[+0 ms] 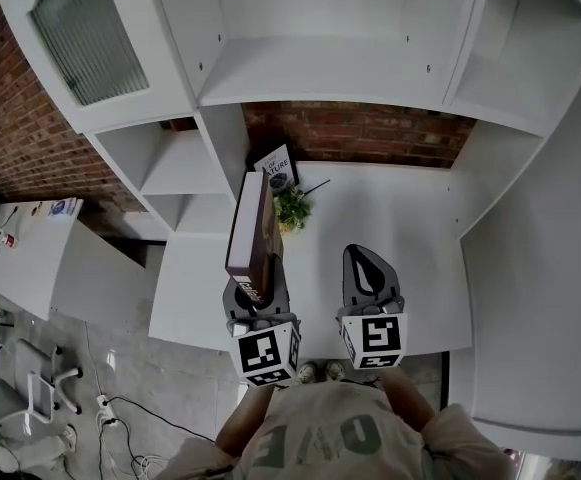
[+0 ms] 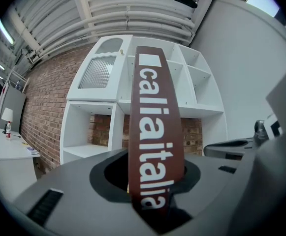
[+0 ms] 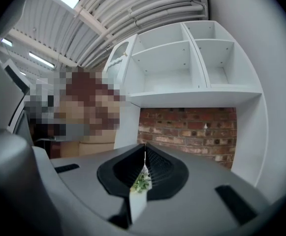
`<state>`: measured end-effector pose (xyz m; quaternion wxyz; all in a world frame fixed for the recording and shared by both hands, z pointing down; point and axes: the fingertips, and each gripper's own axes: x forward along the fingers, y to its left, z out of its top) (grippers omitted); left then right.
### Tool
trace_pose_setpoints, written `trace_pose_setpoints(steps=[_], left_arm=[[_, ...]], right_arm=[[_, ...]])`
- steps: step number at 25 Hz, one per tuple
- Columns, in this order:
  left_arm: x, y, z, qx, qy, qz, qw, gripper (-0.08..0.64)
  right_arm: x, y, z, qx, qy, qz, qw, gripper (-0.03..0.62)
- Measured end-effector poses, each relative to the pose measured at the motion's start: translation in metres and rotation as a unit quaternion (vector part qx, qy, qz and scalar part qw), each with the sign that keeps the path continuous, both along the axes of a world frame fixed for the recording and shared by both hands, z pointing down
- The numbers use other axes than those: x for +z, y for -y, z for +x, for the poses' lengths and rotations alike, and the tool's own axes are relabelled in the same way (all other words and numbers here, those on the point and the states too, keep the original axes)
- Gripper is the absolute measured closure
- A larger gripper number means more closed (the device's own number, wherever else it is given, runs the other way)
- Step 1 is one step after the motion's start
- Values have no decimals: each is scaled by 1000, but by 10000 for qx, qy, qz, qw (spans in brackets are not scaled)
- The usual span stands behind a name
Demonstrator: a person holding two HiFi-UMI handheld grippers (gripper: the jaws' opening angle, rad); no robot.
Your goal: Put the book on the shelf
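A brown book (image 1: pixel 253 230) with white letters on its spine stands on end between the jaws of my left gripper (image 1: pixel 255 293), which is shut on its lower end. In the left gripper view the book's spine (image 2: pixel 152 127) rises straight up in front of the white shelf unit (image 2: pixel 157 82). My right gripper (image 1: pixel 365 263) hovers beside it over the white desk top (image 1: pixel 400 218), shut with nothing in it. In the right gripper view my right gripper (image 3: pixel 144 166) leaves only a thin slit between its jaws. The shelf unit (image 1: pixel 320 68) has bare compartments above the desk.
A small potted plant (image 1: pixel 292 208) and a standing book with a dark cover (image 1: pixel 276 165) sit at the back of the desk by the brick wall (image 1: pixel 370 133). A glass-fronted cabinet door (image 1: pixel 90 38) is at upper left. A white side table (image 1: pixel 30 248) stands at the left.
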<state>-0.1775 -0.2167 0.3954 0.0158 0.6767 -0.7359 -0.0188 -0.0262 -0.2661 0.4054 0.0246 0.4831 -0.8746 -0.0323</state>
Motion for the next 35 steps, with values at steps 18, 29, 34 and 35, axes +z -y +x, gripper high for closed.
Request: trace_pose_setpoints(steps=[18,29,34,35], left_arm=[[-256,32,3,177,1491,2125,9656,405],[-328,101,-12,476,976,2009,9736,405],[-315,141,-26,530,481,1479,9864,405],[-311,150,-27,510,490,1372,9880,405]], right_arm=[[-1,-7,23,283,366,-151,9988,575],[-15,-6,37,345,432,87,9984,575],[-12,-7,44,347,501,13,9981,575],[-12,-6,46,357,503,26,9981,575]])
